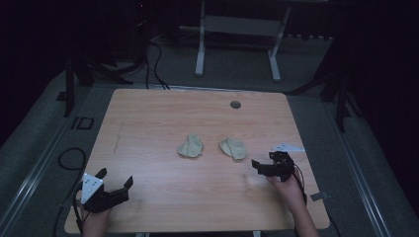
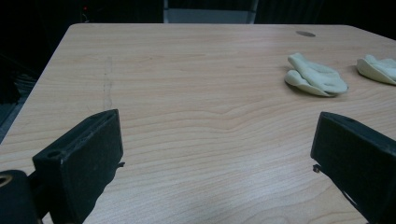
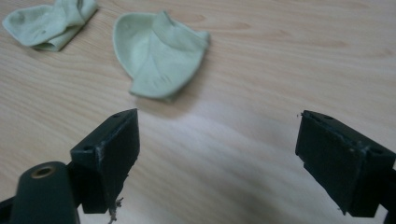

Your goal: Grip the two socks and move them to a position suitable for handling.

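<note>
Beyond the table (image 1: 148,123), floor cables (image 1: 155,64) appear from above; both tongs gape empty.

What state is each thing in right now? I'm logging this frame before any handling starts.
Left gripper: open, empty, near the table's front left corner.
Right gripper: open, empty, fingers short of the right sock.
Left sock: crumpled, lying flat on the table, untouched.
Right sock: folded over, lying flat, apart from the left sock.
Table: bare wood apart from the socks.

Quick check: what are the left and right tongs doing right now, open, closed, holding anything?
Left tongs: open, holding nothing, above the table.
Right tongs: open, holding nothing, near the right sock.
</note>
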`<state>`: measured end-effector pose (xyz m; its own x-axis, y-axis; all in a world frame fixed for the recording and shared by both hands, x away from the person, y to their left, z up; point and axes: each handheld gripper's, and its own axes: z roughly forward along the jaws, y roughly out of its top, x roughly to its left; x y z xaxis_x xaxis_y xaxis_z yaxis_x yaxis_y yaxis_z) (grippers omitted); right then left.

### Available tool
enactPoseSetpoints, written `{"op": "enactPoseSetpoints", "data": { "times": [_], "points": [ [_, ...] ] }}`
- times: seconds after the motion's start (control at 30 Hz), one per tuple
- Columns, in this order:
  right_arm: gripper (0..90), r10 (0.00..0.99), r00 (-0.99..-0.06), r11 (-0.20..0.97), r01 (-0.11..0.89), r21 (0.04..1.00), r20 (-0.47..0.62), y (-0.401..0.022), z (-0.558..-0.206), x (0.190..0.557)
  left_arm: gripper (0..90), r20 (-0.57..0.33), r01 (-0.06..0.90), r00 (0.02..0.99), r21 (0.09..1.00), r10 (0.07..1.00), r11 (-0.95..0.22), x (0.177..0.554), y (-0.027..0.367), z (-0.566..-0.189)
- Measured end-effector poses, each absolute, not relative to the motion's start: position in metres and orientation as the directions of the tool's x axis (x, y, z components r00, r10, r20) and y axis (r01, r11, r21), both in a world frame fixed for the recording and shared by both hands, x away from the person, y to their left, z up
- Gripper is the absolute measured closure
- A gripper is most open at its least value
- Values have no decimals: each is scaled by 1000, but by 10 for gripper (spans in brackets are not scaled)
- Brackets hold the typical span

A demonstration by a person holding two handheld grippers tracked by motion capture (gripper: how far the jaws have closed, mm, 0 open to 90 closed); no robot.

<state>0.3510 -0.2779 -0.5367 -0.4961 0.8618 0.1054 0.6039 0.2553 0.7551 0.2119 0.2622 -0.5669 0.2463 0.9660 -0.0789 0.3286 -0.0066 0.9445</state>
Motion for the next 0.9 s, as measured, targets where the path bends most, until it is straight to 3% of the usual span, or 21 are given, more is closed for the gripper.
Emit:
{"op": "enactPoseSetpoints", "data": {
  "times": [0.63, 0.7, 0.9],
  "points": [
    [176, 823, -567, 360, 584, 727, 48, -205, -528, 397, 25, -91, 334, 267, 942, 960, -4, 211, 262, -566],
    [221, 823, -566, 367, 589, 720, 44, -199, -529, 401, 24, -87, 333, 269, 943, 959, -8, 211, 261, -566],
    [229, 837, -547, 374, 595, 712, 18, -184, -539, 411, 25, -87, 338, 276, 941, 957, -12, 212, 261, -566]
  ]
}}
